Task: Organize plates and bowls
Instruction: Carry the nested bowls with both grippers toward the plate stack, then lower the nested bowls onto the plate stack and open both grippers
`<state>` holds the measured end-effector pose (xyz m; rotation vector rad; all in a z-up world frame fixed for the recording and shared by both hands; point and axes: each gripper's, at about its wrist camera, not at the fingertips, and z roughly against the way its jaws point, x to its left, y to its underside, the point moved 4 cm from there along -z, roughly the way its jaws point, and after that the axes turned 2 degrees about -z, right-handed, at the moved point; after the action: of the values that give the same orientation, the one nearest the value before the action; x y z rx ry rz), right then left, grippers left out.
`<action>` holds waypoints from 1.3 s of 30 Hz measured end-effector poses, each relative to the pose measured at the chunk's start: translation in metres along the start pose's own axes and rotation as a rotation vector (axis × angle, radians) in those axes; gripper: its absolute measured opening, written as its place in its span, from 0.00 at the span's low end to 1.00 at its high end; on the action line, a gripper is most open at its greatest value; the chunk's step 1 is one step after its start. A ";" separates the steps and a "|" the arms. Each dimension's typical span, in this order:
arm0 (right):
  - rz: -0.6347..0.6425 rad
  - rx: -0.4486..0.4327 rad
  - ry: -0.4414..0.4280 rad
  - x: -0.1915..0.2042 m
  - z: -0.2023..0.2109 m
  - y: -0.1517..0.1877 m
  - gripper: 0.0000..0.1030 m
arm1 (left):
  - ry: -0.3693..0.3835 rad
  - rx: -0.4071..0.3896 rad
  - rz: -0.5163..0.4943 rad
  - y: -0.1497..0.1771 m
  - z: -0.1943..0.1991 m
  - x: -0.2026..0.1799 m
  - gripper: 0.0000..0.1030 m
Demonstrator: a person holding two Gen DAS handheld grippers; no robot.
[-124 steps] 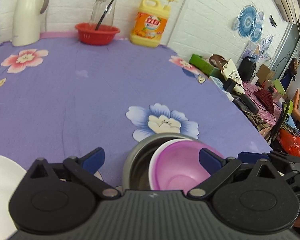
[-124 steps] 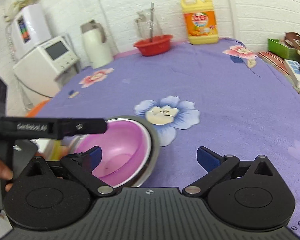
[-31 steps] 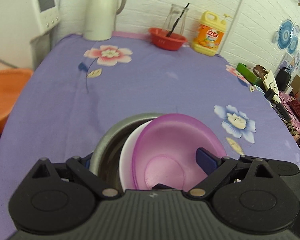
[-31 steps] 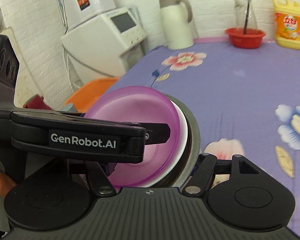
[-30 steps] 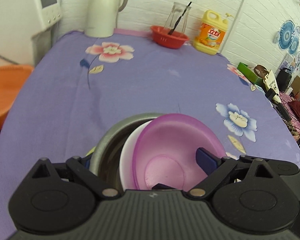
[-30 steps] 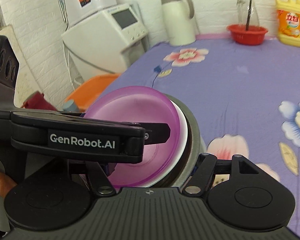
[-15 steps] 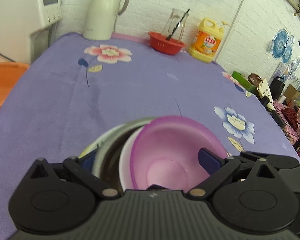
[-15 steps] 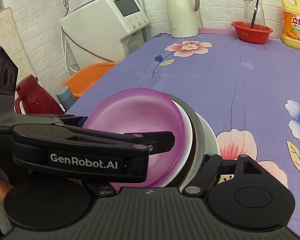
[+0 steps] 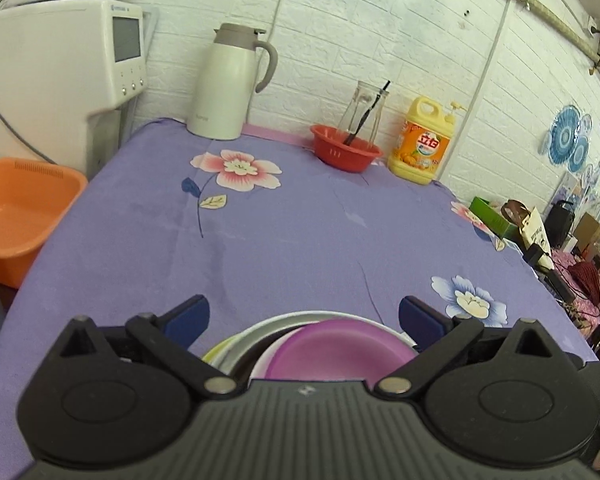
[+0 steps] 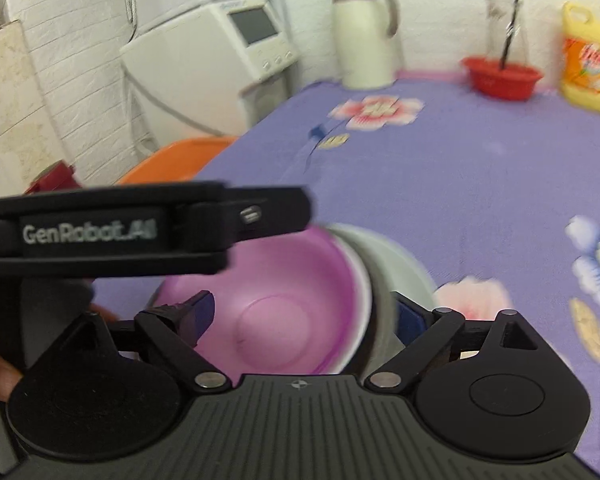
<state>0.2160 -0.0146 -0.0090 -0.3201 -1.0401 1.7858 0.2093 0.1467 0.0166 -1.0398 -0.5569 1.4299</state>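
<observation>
The left gripper point(image 9: 302, 314) has just been opening and stands wide, its pads clear of the stacked dishes below. The right gripper point(image 10: 300, 318) straddles the rim, but blur hides whether it grips. The purple bowl point(image 10: 276, 300) sits nested in a white bowl point(image 9: 266, 358) inside a metal bowl point(image 10: 404, 264) on the table point(image 9: 300, 224). Stacking looks largely done. Beyond, only a red bowl point(image 9: 346, 154) remains.
</observation>
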 end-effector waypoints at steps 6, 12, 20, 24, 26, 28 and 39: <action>0.010 -0.044 -0.001 -0.003 0.012 -0.009 1.00 | -0.018 -0.022 0.025 -0.003 0.010 0.003 0.97; -0.067 -0.096 0.057 -0.032 0.041 -0.003 1.00 | -0.094 -0.074 0.038 0.002 0.029 -0.009 0.97; -0.176 -0.221 0.161 -0.063 0.075 0.028 1.00 | -0.173 -0.255 0.051 0.034 0.063 -0.067 0.97; -0.192 -0.243 0.199 -0.069 0.097 0.046 1.00 | -0.182 -0.212 0.009 0.054 0.066 -0.086 0.97; -0.206 -0.243 0.232 -0.071 0.105 0.054 1.00 | -0.176 -0.182 0.012 0.064 0.067 -0.091 0.97; -0.213 -0.235 0.267 -0.070 0.110 0.061 1.00 | -0.204 -0.149 0.002 0.071 0.066 -0.094 0.97; -0.172 -0.192 0.343 -0.059 0.128 0.098 1.00 | -0.264 -0.133 -0.053 0.111 0.092 -0.110 0.97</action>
<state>0.1016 -0.1424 -0.0219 -0.6141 -0.9613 1.4189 0.0604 0.0460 -0.0027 -0.9374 -0.8747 1.5094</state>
